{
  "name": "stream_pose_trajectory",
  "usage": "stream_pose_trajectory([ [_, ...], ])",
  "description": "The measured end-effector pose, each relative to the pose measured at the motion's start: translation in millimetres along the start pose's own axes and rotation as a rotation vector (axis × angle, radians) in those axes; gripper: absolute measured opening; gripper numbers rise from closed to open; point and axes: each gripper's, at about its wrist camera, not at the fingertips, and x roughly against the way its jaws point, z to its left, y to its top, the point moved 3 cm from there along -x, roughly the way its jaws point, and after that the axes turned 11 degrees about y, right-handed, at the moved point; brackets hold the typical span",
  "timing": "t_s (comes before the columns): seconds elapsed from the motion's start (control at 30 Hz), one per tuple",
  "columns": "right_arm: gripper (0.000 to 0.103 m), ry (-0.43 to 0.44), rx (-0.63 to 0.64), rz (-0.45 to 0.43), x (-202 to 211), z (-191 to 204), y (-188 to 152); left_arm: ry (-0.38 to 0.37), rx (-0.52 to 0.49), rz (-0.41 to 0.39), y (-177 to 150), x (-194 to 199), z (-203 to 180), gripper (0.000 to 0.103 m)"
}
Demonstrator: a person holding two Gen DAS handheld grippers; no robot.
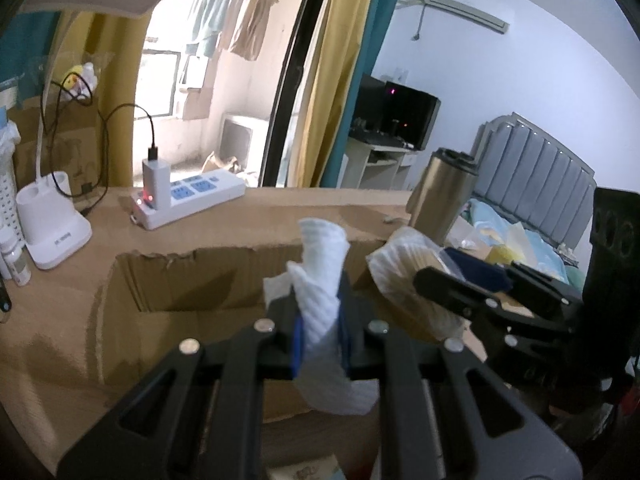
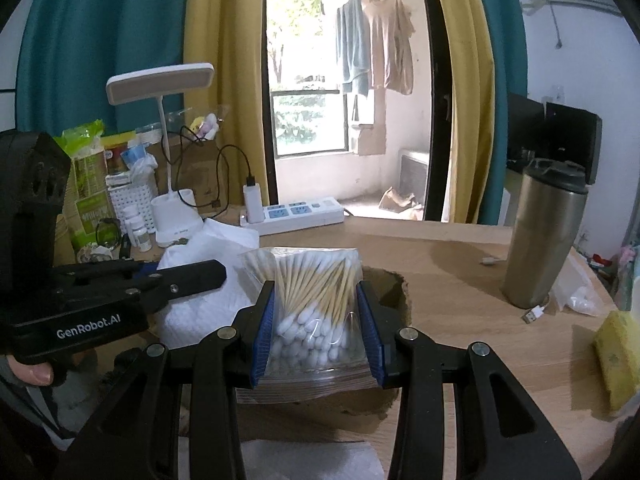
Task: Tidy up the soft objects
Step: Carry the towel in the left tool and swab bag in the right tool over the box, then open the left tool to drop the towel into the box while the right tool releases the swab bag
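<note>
Left of the cardboard box (image 1: 168,280), at the far left of the wooden worktop (image 2: 460,280): a white desk lamp (image 1: 52,216) on its base, with small white bottles (image 1: 18,260) just beside it and a black cable looping behind. Behind the box's torn back wall: a white power strip (image 1: 188,196) carrying a plugged-in white charger (image 1: 156,178), red light showing. Over the box's open top: the left gripper (image 1: 320,312), jaws together and clamped on a crumpled white paper towel (image 1: 320,280), which sticks up above the blue pads and hangs below them. Right of the box's middle, just beside the towel: the right gripper (image 2: 316,320), jaws clamped on a clear zip bag of cotton swabs (image 2: 312,304), wooden stems fanned upward, white tips packed at the bottom; the bag is held above the box's dark opening. Below the bag, at the near edge of the right wrist view: more white paper towel (image 2: 308,460). Right of the box: a steel tumbler (image 2: 540,236) with a dark lid, standing upright on the worktop, a loose USB plug (image 2: 534,314) near its foot. Far right of the box, at the worktop's edge: a yellow sponge (image 2: 616,360).
</note>
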Motion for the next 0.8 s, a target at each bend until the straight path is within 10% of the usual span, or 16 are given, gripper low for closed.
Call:
stream_pose_trajectory([
  [0.8, 0.042, 0.0, -0.04, 0.053, -23, -15, -8, 0.016, -0.016, 0.163, -4, -48, -9, 0.023],
])
